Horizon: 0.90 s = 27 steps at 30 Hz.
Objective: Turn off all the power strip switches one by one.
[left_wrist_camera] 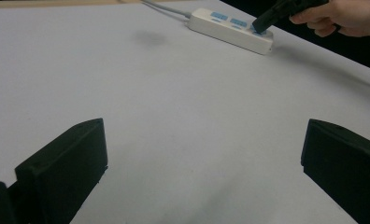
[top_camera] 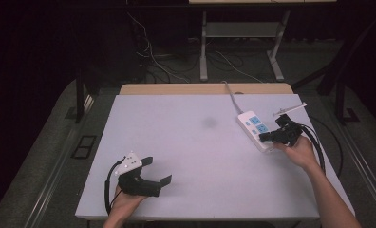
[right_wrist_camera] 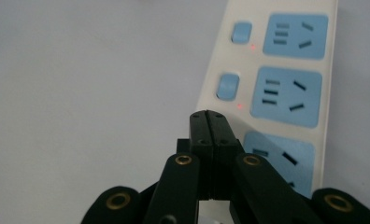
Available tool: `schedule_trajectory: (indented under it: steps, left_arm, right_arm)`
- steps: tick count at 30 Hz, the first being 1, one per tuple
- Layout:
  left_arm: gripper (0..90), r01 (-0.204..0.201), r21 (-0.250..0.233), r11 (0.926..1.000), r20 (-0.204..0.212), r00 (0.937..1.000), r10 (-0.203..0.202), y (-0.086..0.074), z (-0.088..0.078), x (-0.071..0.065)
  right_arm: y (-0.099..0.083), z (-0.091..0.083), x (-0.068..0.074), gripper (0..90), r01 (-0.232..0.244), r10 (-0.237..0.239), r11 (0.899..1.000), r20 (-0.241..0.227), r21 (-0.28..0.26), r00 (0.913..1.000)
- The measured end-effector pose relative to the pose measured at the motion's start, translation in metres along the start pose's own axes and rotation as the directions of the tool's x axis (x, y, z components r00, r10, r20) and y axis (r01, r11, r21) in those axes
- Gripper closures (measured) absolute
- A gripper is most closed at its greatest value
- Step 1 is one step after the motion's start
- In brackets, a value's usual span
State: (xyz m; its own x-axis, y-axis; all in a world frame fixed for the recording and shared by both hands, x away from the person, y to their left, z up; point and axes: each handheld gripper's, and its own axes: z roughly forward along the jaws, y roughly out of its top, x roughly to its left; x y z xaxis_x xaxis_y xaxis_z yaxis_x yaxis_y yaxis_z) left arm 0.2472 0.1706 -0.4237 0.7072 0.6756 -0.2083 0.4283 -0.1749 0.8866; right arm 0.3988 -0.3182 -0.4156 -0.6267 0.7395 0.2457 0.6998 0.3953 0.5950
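Note:
A white power strip (top_camera: 252, 127) with blue sockets lies at the right of the table, its cable (top_camera: 231, 97) running to the far edge. My right gripper (top_camera: 264, 137) is shut with nothing between its jaws, its tips down on the strip's near end. In the right gripper view the closed tips (right_wrist_camera: 207, 126) sit just left of the nearest blue socket (right_wrist_camera: 286, 163). Two blue switches (right_wrist_camera: 228, 87) farther along each have a small red light glowing beside them. My left gripper (top_camera: 157, 171) stands wide open near the front left, empty, over bare table (left_wrist_camera: 206, 154).
The white tabletop (top_camera: 200, 156) carries a faint grey smudge (top_camera: 210, 122) near its middle. Beyond the far edge are a desk frame (top_camera: 203, 47) and loose cables on the floor. Each gripper trails a black cable off the table's near side.

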Motion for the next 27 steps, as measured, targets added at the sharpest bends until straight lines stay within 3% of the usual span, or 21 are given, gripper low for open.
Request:
schedule_trajectory:
  steps: [14,27]
  left_arm:
    - [0.0,0.003,0.002,1.0,-0.001,1.0,-0.003,0.0,0.0,0.001]
    - [0.0,0.002,-0.001,1.0,-0.002,1.0,-0.002,0.0,0.0,0.001]
  right_arm:
    - [0.002,-0.003,0.003,90.0,0.018,-0.019,0.999,0.012,0.036,0.9998]
    - [0.017,-0.019,0.009,90.0,0.04,-0.04,0.999,0.011,0.016,0.9991]
